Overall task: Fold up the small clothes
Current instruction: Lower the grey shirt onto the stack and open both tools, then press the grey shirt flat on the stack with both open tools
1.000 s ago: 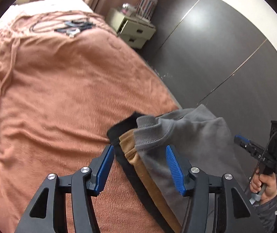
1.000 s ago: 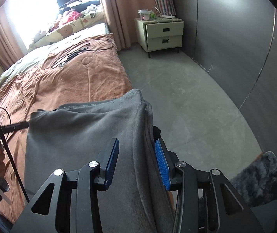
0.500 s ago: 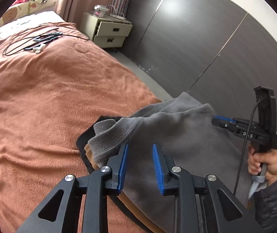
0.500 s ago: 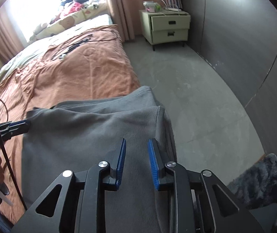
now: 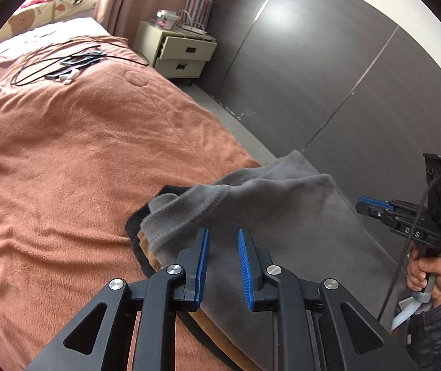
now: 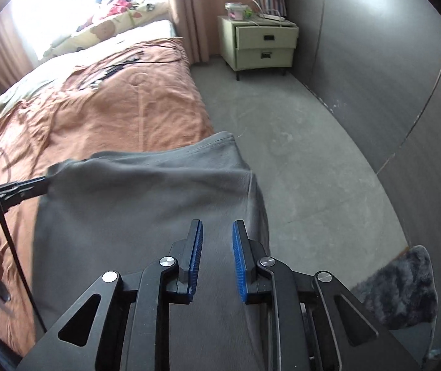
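The right gripper (image 5: 363, 207) body at the frame's right edge bears white letters, seemingly "D S". A soft grey fleece garment (image 5: 276, 216) with stitched hems lies lower centre on the plush terracotta blanket (image 5: 81, 154), over tan and black layers. Both grippers' ribbed blue pads, left gripper (image 5: 223, 258) too, have just been closing and stand narrow; whether they pinch fleece is unclear.

A soft, matt fleece is being shown by the grey garment (image 5: 282, 216), its hem stitched, and a plush, finely napped pile by the terracotta blanket (image 5: 81, 170). Matt black plastic arms, ribbed blue pads and shiny metal rivets are being displayed by the left gripper (image 5: 223, 259) and right gripper (image 6: 217, 256).
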Demonstrator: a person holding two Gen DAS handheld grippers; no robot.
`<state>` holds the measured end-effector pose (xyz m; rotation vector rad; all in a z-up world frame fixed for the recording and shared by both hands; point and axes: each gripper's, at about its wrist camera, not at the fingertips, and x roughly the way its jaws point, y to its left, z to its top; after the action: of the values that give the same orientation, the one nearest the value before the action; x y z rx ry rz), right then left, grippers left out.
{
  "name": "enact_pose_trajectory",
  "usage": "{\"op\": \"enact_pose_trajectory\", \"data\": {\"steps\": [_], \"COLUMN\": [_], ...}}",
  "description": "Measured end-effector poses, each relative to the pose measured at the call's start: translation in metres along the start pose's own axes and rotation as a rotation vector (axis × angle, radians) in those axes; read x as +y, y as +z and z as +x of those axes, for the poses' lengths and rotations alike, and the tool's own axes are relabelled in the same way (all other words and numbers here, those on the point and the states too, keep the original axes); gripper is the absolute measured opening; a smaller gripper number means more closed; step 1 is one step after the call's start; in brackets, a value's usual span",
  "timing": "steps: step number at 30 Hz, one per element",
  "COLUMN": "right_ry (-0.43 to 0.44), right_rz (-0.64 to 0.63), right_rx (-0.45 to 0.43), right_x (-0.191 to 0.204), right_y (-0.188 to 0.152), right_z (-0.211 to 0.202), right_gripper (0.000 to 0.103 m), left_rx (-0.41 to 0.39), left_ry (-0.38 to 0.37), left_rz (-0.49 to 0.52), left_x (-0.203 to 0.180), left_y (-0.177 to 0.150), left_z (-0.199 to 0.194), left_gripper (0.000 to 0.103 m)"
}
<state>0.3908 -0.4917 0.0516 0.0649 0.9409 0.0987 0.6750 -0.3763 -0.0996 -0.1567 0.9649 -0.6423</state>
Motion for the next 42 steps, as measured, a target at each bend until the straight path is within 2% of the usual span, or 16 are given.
{"op": "enact_pose_trajectory", "data": {"steps": [8,13,19,30,36,42], "right_ry": [0.041,0.052,0.058,0.015,-0.001,-0.038], "right_rz": [-0.011,-0.005,0.021,0.182,0.173,0.184], "right_rx": [-0.028,-0.036,-0.050,-0.019,-0.020,0.017], "right_x": [-0.006,-0.011,-0.019,-0.037,-0.025,-0.021], "right_y": [-0.058,-0.094,-0.122,-0.118,-0.132,-0.152], "right_z": [-0.055,-0.075,-0.091,-0.064,-0.079,-0.097], "right_gripper": [0.018,0.018,0.018,0.016,0.018,0.019], "left_rx": [0.013,0.037,0.055,0.116,0.140,0.171], "left_ry": [-0.036,-0.062,-0.089,-0.137,-0.156,-0.171], "left_rz": [0.031,0.055,0.091,0.089,0.080,0.070], "left_x": [-0.033,-0.051,-0.073,-0.105,-0.113,-0.121], "left_y": [-0.026,-0.047,-0.067,-0.093,-0.111,-0.131], "left_z": [-0.018,-0.025,-0.030,-0.016,-0.021,-0.025], "left_gripper": [0.021,0.021,0.021,0.021,0.021,0.021]}}
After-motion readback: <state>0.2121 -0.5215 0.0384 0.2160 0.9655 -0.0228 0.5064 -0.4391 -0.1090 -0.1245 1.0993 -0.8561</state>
